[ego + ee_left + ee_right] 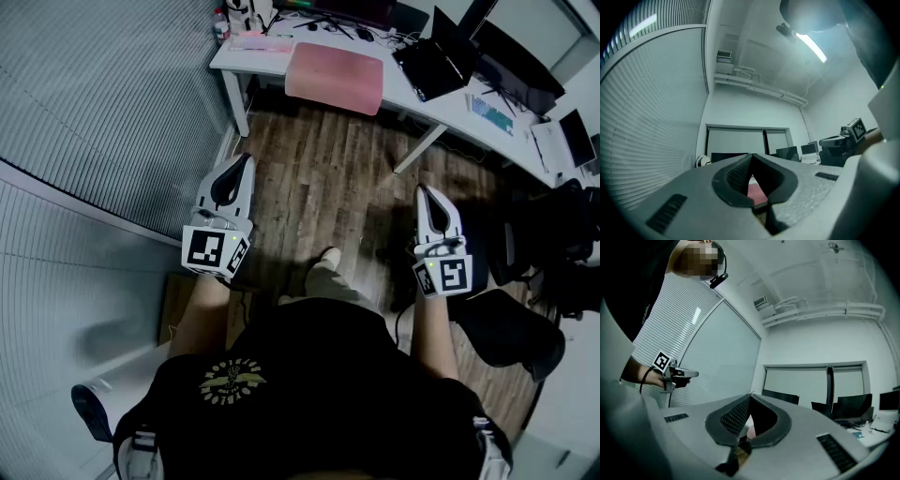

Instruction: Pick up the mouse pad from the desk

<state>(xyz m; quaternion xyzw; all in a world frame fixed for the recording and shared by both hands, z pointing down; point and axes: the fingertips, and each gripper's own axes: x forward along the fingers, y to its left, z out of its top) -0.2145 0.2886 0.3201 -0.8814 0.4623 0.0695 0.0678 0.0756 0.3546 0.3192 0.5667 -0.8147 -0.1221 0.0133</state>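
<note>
A pink mouse pad [335,77] lies on the white desk [412,94] at the top of the head view, its front edge drooping over the desk's rim. My left gripper [246,159] is held over the wooden floor well short of the desk, jaws shut and empty. At the same distance from the desk, my right gripper [424,190] is also shut with nothing in it. In the left gripper view a sliver of the pink pad [757,192] shows through the gap behind the closed tips [751,155]. The right gripper's tips [750,395] also meet.
The desk carries a pink keyboard [261,41], an open laptop [433,58], monitors and a second keyboard [490,113]. Window blinds [103,103] run along the left. A black office chair [511,328] stands at the right. Brown wooden floor [328,187] lies between me and the desk.
</note>
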